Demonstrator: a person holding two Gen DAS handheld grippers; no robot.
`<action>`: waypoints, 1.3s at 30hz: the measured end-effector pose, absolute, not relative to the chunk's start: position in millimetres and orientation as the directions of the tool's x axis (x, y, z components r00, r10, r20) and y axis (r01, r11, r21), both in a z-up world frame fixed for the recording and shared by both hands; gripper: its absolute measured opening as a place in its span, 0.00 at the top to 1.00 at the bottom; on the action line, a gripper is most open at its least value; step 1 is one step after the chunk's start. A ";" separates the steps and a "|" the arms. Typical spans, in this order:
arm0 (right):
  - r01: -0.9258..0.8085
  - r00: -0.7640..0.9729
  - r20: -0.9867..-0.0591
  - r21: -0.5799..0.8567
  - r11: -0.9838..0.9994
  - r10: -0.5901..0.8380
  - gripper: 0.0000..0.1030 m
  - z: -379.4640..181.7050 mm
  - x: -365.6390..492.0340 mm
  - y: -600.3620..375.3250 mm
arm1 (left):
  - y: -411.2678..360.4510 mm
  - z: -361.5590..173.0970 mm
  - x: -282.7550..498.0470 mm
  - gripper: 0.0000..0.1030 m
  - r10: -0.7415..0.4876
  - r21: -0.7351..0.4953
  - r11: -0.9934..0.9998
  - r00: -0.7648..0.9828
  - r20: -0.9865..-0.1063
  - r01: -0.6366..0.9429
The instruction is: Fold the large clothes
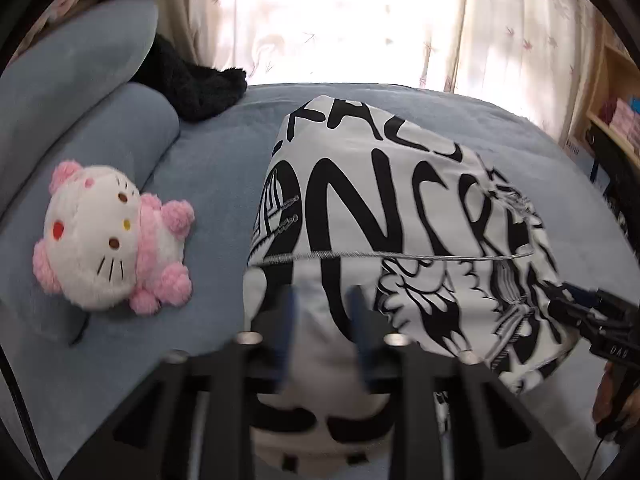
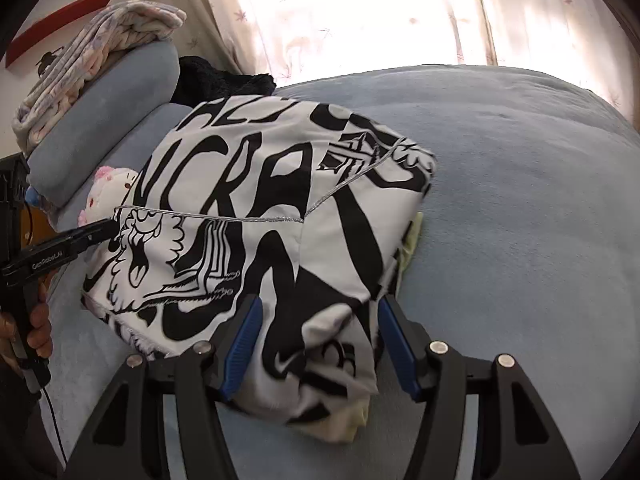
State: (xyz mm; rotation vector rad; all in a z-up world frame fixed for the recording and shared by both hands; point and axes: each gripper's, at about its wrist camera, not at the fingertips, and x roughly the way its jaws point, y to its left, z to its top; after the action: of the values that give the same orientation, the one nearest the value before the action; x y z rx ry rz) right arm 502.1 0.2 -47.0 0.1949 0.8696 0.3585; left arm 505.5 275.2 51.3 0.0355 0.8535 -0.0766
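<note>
1. A white garment (image 2: 256, 216) with bold black lettering lies bunched and partly folded on a blue-grey bed (image 2: 520, 200), a thin silver cord (image 2: 208, 216) trailing across it.
2. The right tool (image 2: 316, 340) hangs over the garment's near edge, its blue-padded fingers (image 2: 240, 344) spread on either side of the cloth and not pressing on it.
3. The left tool (image 1: 324, 336) is blurred in its own view; its fingers appear parted over white fabric, seemingly released.
4. A pink and white plush toy (image 1: 108, 240) lies on the bed to the garment's left.
5. Grey pillows (image 1: 80, 80) and a black fluffy item (image 1: 192, 84) sit at the head of the bed, before bright curtains (image 1: 340, 20).
</note>
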 end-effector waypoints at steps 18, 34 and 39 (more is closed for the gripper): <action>-0.076 0.559 -0.790 0.255 0.964 0.254 0.33 62.1 377.9 -67.2 | 199.8 134.2 367.6 0.19 -0.057 -0.018 0.997 0.629 -0.775 0.069; -0.079 0.601 -0.774 0.188 0.979 0.197 0.25 130.3 207.7 -134.5 | 96.2 162.5 196.8 0.12 -0.103 0.010 0.987 0.670 -0.735 0.163; -0.084 0.612 -0.770 0.161 0.983 0.178 0.25 119.9 163.0 -140.8 | 73.3 158.8 143.5 0.11 -0.126 -0.017 0.986 0.684 -0.719 0.163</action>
State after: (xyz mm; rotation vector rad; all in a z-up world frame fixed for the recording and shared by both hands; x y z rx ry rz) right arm 163.0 -140.8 119.9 0.1122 0.8995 0.1518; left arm 143.5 73.3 158.8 0.0495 0.8019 -0.1620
